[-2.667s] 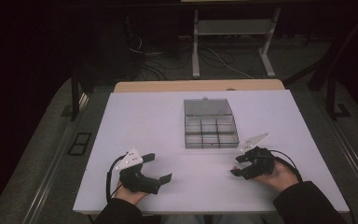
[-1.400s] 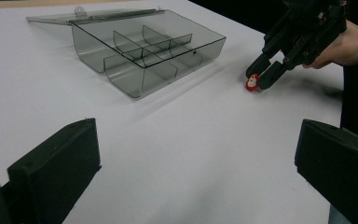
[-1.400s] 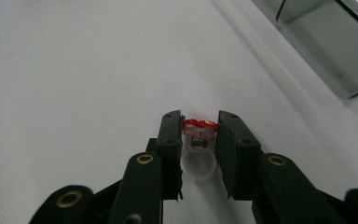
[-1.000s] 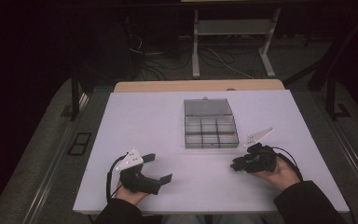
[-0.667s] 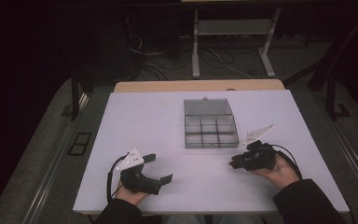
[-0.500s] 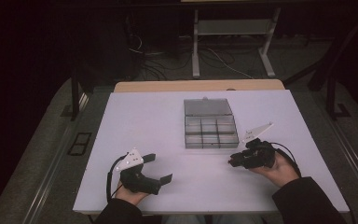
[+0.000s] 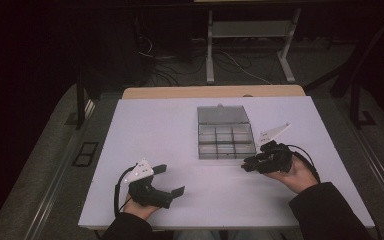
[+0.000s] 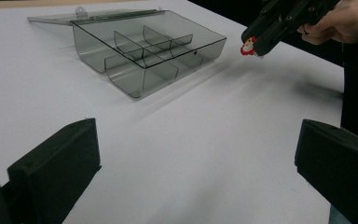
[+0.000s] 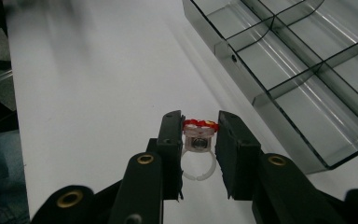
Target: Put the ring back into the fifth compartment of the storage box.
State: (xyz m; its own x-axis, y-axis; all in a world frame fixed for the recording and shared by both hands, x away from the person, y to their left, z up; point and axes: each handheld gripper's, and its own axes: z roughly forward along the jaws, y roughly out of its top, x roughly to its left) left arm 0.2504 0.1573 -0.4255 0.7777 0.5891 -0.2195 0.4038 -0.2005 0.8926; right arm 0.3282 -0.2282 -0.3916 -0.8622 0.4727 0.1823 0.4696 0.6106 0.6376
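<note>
Red-topped ring [image 9: 198, 135] clamped in right tool [image 9: 199, 140], prob. just off table.

The tabletop [image 7: 170, 130] is plain white, with a strip of pale wood along its far edge. Near the middle of it, the box [image 7: 225, 135] is smoky grey see-through plastic, its dividers and flat lid the same tint. The ring [image 9: 198, 140] has a clear, whitish plastic band and a top of red petals with a touch of yellow and white; it sits between the black fingers [image 9: 170, 140] of the right gripper [image 9: 198, 135]. That gripper's body is black with brass-coloured screws and a pale grey plate on top. The left gripper [image 7: 167, 181], near the front edge, is black too, with a like grey plate. The person's sleeves are dark. The floor beyond is dull grey.
</note>
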